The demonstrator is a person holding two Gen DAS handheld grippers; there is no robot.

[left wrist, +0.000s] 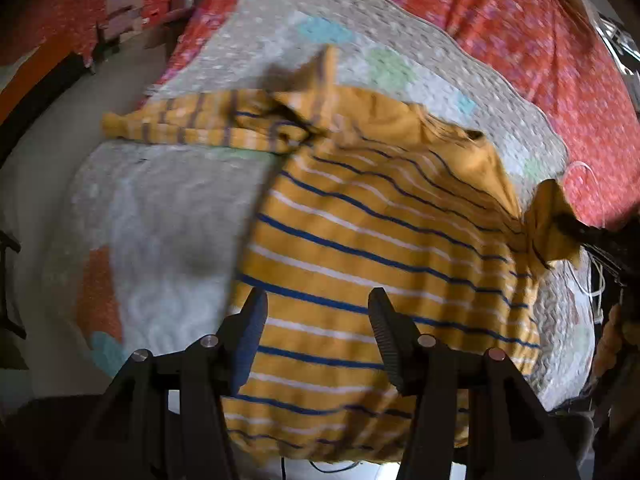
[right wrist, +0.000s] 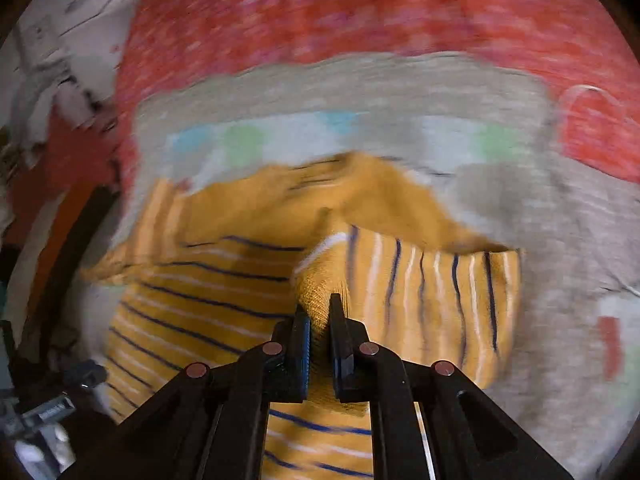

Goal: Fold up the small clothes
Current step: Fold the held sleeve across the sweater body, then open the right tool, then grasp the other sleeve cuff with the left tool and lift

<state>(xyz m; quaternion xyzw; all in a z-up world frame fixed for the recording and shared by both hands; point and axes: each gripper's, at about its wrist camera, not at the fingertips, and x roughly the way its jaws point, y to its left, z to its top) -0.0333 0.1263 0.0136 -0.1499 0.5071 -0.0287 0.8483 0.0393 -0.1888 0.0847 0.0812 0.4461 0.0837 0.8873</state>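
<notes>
We are in the middle of a fold on the yellow striped shirt (left wrist: 360, 264), which lies spread on the grey quilt (left wrist: 168, 220) over the red bedspread (left wrist: 500, 20); the bed carries everything here.

In the right wrist view, the right gripper (right wrist: 319, 320) has its jaws pinched tight on a bunched piece of the shirt, very likely the sleeve (right wrist: 432, 300), whose stripes run upright while the body's run across; the fabric is lifted off the quilt and drawn out toward three o'clock, and the blur suggests the hand is travelling fast.

In the left wrist view, the left gripper (left wrist: 316, 320) hovers over the shirt's body with its jaws about half open and nothing between the pads; the other sleeve (left wrist: 192, 120) lies stretched out toward ten o'clock, and the right gripper's pinch shows at three o'clock at the shirt's edge.

We judge the step as folding the held sleeve in over the body; the next move calls for carrying it across toward nine o'clock, laying it flat on the stripes, and letting go only once it rests there; the left jaws could pin the body to stop it dragging.
</notes>
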